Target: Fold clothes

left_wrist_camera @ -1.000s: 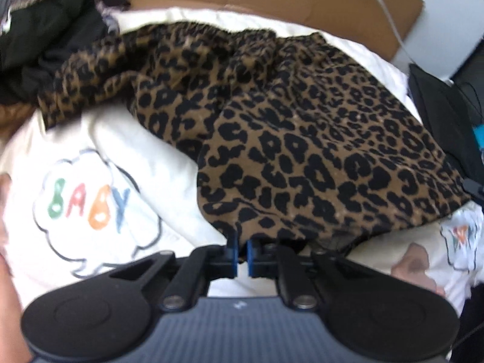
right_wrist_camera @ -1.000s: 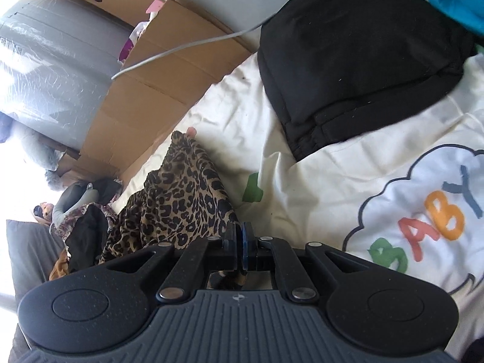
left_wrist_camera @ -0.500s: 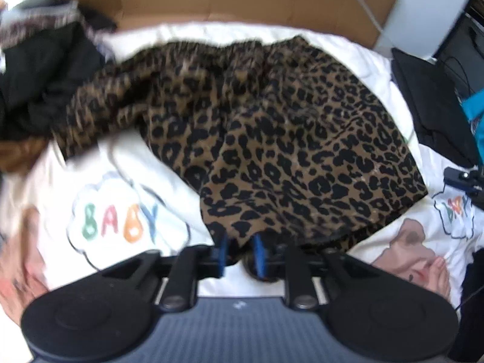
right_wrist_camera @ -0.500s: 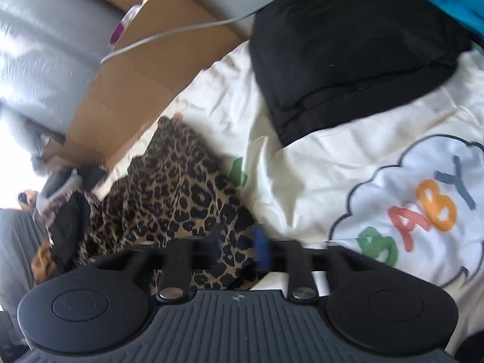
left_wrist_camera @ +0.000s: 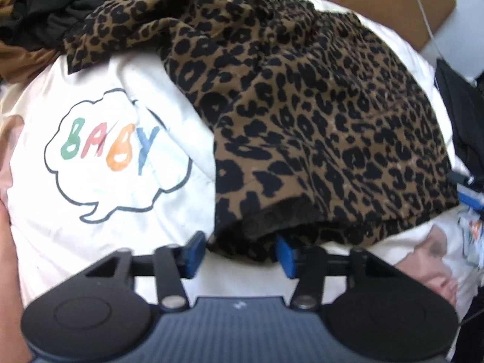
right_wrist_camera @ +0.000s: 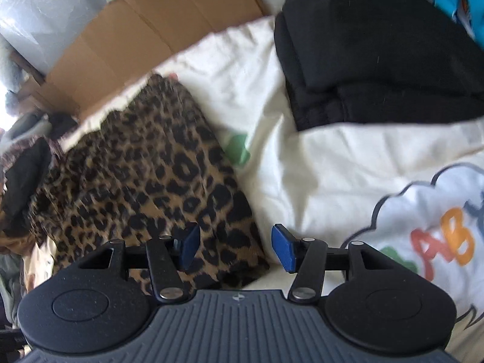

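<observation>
The left hand-held gripper, a second ago pinched shut on the hem of the leopard-print garment, now has its blue pads spread; the hem lies loose between them and the cloth stretches ahead of it across the bed cover. The right hand-held gripper, likewise clamped before, has just been opening: its jaws stand apart with the garment's corner between them, unpressed. Both ends seem released, so this fold looks laid down, ready for smoothing or regrasping.

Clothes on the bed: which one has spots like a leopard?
The brown leopard-print garment, spread out on the white cover. The folded garment beside it is plain black.
</observation>
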Demonstrator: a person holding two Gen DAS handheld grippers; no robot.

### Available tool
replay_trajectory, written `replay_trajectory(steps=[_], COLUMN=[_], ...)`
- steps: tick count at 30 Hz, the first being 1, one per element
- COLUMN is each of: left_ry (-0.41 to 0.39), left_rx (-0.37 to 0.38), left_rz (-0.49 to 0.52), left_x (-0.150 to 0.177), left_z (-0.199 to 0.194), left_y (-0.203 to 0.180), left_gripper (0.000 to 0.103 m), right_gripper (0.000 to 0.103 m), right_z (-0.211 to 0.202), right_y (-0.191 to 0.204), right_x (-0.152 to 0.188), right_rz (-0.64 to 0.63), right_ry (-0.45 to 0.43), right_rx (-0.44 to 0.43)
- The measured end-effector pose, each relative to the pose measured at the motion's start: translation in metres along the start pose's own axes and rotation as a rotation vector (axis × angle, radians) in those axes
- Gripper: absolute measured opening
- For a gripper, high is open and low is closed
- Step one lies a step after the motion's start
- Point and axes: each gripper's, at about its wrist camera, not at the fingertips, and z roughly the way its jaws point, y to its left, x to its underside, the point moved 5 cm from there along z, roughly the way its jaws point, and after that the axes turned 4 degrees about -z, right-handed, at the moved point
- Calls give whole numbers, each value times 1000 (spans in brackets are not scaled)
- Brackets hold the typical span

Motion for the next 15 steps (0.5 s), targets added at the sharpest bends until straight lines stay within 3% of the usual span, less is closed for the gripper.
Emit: replay_trajectory(steps=[1, 2, 3, 10, 15], left_ry=[-2, 0, 0, -41, -48], left_rx=[3, 3, 3, -9, -23], left_rz=[-4, -4, -1, 123, 237], left_x=[-1, -2, -3, -18, -16], left_z=[0, 1, -1, -29, -41], left_y=[2, 3, 5, 7, 2], left_gripper=[22, 13, 4, 3, 3], right_gripper=[50, 18, 3, 2, 2], right_z=[4, 4, 5, -22, -27], right_y=[-1, -1, -2, -15, -21], right_x=[3, 4, 6, -1, -8], right_rz=[0, 5, 10, 89, 99], right_ry=[17, 26, 35, -1, -20], right_rx=[3, 0, -4, -20, 21])
